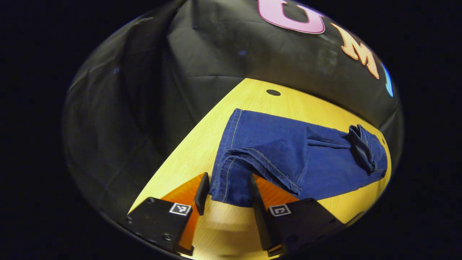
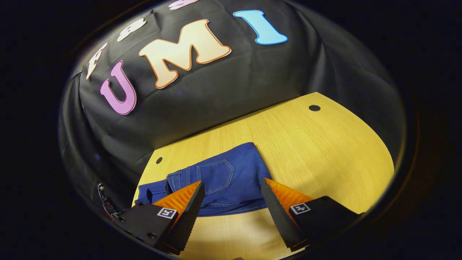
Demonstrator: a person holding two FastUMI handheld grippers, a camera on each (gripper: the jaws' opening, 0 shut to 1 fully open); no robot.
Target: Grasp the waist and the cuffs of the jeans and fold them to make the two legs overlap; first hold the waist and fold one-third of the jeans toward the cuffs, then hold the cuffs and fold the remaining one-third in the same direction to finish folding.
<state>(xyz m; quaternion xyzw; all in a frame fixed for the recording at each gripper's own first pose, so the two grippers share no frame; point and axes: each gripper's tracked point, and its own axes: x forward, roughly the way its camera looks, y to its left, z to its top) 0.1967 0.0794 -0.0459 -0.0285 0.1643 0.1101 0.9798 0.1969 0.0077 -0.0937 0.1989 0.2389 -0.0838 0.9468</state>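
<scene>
Both tongs (image 1: pixel 227 200) (image 2: pixel 232 204) carry black screwed blocks with square markers

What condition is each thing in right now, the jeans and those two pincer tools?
jeans: lying on the table, partly folded, cloth doubled over near the far end, one cuff between the left tool's fingers.
left gripper: open, fingers either side of the cuff, not pressing it.
right gripper: open, above the table, at the pocket end of the jeans.

The jeans (image 1: pixel 288 151) are matt blue denim cloth with pale stitched seams and soft creases. The tabletop (image 2: pixel 325 151) is pale wood with fine straight grain and a smooth, faintly shiny finish. The wall (image 1: pixel 202 54) is matt, wrinkled black cloth.
</scene>
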